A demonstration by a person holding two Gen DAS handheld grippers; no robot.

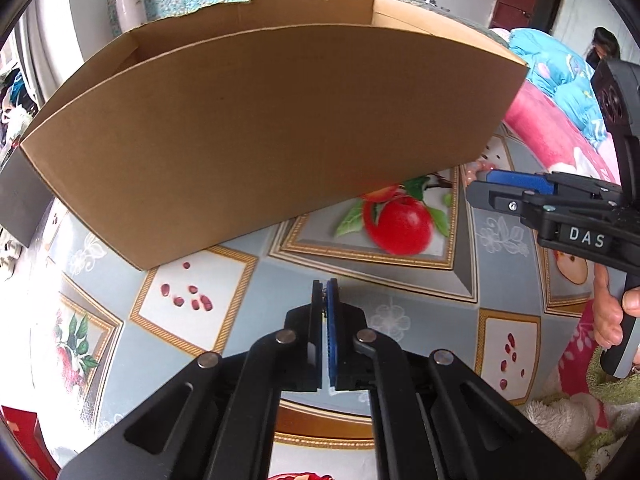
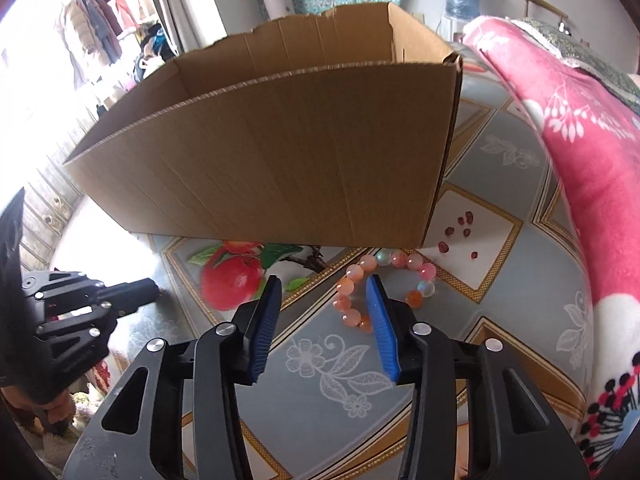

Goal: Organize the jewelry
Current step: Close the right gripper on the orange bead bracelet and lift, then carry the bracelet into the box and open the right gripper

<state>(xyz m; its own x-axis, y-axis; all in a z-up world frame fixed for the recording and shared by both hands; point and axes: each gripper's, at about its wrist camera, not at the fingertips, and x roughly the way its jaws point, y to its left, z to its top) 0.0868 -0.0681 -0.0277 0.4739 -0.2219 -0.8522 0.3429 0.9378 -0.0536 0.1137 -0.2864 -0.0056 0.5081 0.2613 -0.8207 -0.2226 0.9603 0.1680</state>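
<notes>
A bracelet of pink and orange beads [image 2: 400,258] lies on the fruit-print tablecloth [image 2: 344,364], just in front of an open-topped cardboard box [image 2: 280,152]. My right gripper [image 2: 324,282] hovers over it, open; its right fingertip covers part of the ring, and a few beads lie between the blue pads, untouched. In the left wrist view, the box [image 1: 260,132] fills the upper half. My left gripper [image 1: 326,292] is shut with nothing visible between its pads, above bare cloth. The right gripper [image 1: 478,186] shows at the right edge beside a few beads [image 1: 478,167]. The left gripper [image 2: 154,286] appears at the left.
A pink floral blanket [image 2: 560,160] borders the table's right side. Blue bedding [image 1: 560,72] lies beyond it. A person's hand [image 1: 608,312] holds the right gripper's handle. A red box [image 1: 20,432] sits at the near left corner.
</notes>
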